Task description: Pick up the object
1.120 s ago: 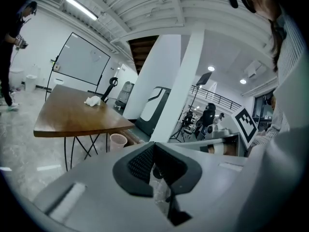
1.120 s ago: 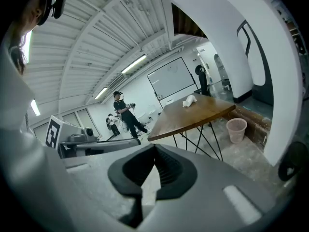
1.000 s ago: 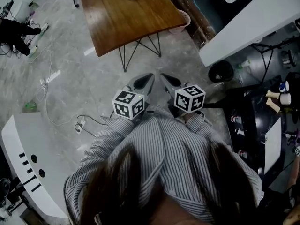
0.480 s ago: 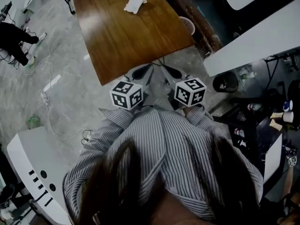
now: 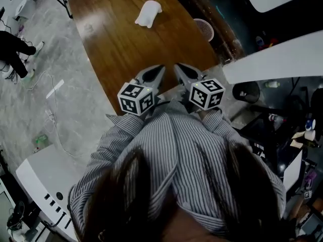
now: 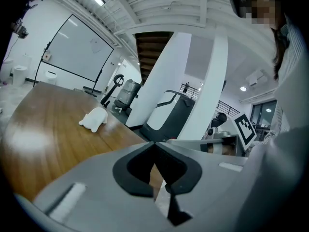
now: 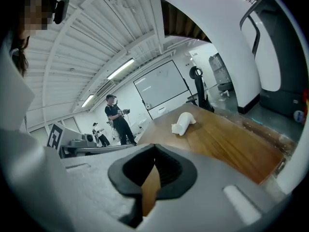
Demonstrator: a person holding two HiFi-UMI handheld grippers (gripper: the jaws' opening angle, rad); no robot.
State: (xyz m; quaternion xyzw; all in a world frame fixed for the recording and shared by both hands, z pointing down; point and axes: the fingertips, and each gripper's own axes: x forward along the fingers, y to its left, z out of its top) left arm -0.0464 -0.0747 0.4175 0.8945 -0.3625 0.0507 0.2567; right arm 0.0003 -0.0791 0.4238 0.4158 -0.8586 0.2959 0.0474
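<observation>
White, soft-looking object (image 5: 148,12) lies on the far half of the wooden table (image 5: 132,54), roughly midway between the long sides, a little nearer your right-hand one; bare wood surrounds it on every side and nothing touches it. Its long axis runs diagonally, from near-left to far-right as you look down; in the right gripper view the object (image 7: 183,123) shows a broader, lumpy end toward you and a rounded, narrower end away; which end is the front cannot be told. In the left gripper view the object (image 6: 94,119) lies flat, well ahead and to the left of the jaws.

Table edges: the near corner sits under your gripper tips; the left long edge borders open grey stone floor (image 5: 65,110); the right long edge runs close by a pinkish basket (image 5: 204,29) and a dark strip beyond it, so room is tighter on that side.

Your left gripper (image 5: 159,69) and right gripper (image 5: 177,67) hover side by side at the near edge, well apart from the object; the left gripper (image 6: 154,146) has its jaws pressed together with nothing between them; the right gripper (image 7: 154,150) likewise has its tips meeting and carries nothing.

Outward: a white counter (image 5: 272,59) to your right; a person in black (image 5: 14,43) at the far left.
</observation>
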